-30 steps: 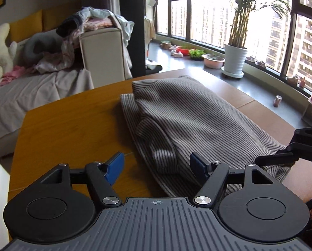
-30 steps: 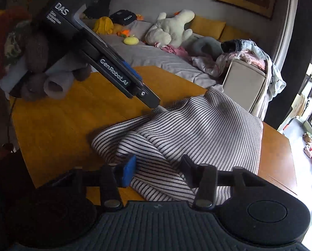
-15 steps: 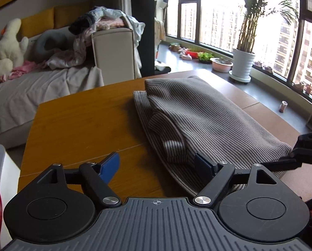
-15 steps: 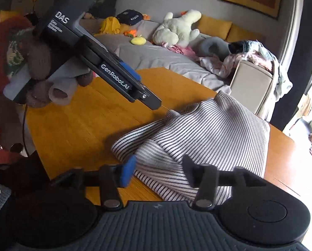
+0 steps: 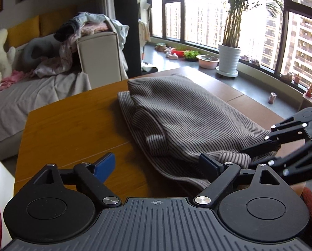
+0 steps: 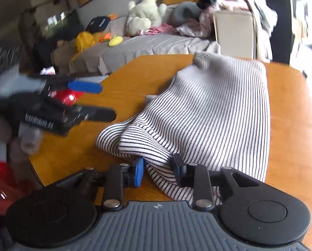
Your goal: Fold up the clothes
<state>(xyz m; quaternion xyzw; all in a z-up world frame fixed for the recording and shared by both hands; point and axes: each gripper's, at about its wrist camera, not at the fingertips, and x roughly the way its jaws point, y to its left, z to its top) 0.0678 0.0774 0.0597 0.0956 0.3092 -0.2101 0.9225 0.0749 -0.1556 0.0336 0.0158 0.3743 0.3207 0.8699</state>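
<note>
Room around the wooden table

The orange-brown table (image 5: 68,129) stands near a grey-covered sofa (image 6: 147,46) with yellow cushions (image 5: 24,31), a cream plush toy (image 6: 145,14) and a heap of loose laundry (image 5: 87,24). A potted palm in a white pot (image 5: 228,58) stands by the large windows (image 5: 260,12).

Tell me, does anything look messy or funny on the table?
Yes. The striped sweater isn't folded neatly: its near end is bunched into a rumpled lump, and an edge droops over the table front. Behind, clothes are heaped on the sofa arm.
</note>
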